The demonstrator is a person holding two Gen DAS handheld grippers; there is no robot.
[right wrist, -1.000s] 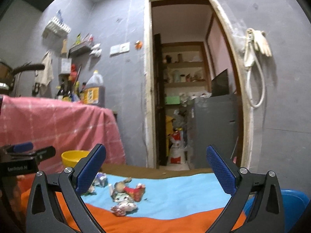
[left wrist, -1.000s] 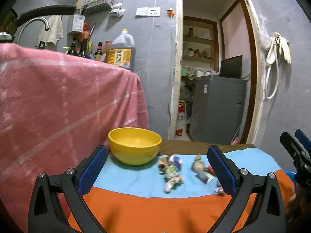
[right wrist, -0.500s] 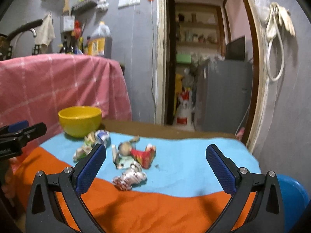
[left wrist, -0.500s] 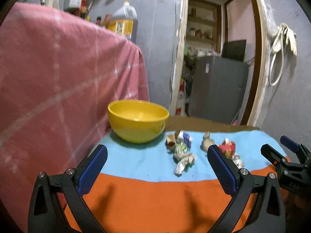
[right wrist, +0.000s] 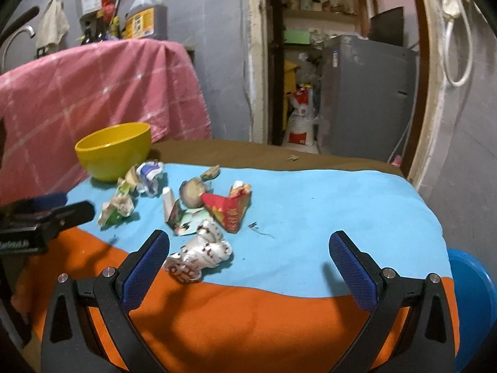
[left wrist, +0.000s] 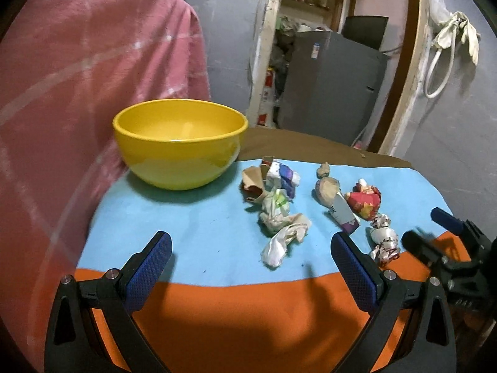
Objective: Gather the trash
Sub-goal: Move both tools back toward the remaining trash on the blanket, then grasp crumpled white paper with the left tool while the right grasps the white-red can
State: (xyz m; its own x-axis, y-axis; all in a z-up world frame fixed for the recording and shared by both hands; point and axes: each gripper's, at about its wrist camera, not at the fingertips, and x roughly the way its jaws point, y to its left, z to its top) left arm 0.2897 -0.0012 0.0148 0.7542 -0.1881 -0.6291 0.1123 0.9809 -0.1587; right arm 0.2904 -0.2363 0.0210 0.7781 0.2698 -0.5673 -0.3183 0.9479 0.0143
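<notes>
While over the near orange edge of the tabletop (left wrist: pixel 236 317), left claw (left wrist: pixel 251 267) spread wide, nothing between the blue pads (left wrist: pixel 149 267), aimed at the trash. Right claw (right wrist: pixel 248 264) likewise spread wide and empty, also low over the orange strip; seen from the left wrist view at far right, blurred. Yellow bowl (left wrist: pixel 180 143) upright at back left on the blue cloth (left wrist: pixel 192 223), nothing visible inside, just in front of the pink cloth (left wrist: pixel 77 77). Trash in two loose groups to the right of the bowl, all lying on the blue cloth. Left group: brown paper scrap (left wrist: pixel 253 183), blue-white wrapper (left wrist: pixel 284 177), green-white wrapper (left wrist: pixel 276 205), white crumpled paper (left wrist: pixel 284 241), touching or overlapping one another. Right group: brown lump (left wrist: pixel 326 188), small white-purple carton (left wrist: pixel 343 213), red wrapper (left wrist: pixel 365 200), silver wrapper with red print (left wrist: pixel 383 239). Silver wrapper nearest, at the blue/orange border, just ahead of the right claw's left pad (right wrist: pixel 146 267) in the right wrist view. Red wrapper (right wrist: pixel 228 206) touching the brown lump (right wrist: pixel 192 192). Blue bin (right wrist: pixel 472 295) partly visible beyond the tabletop's right edge. Grey cabinet (right wrist: pixel 363 99) in the doorway behind, well apart.
</notes>
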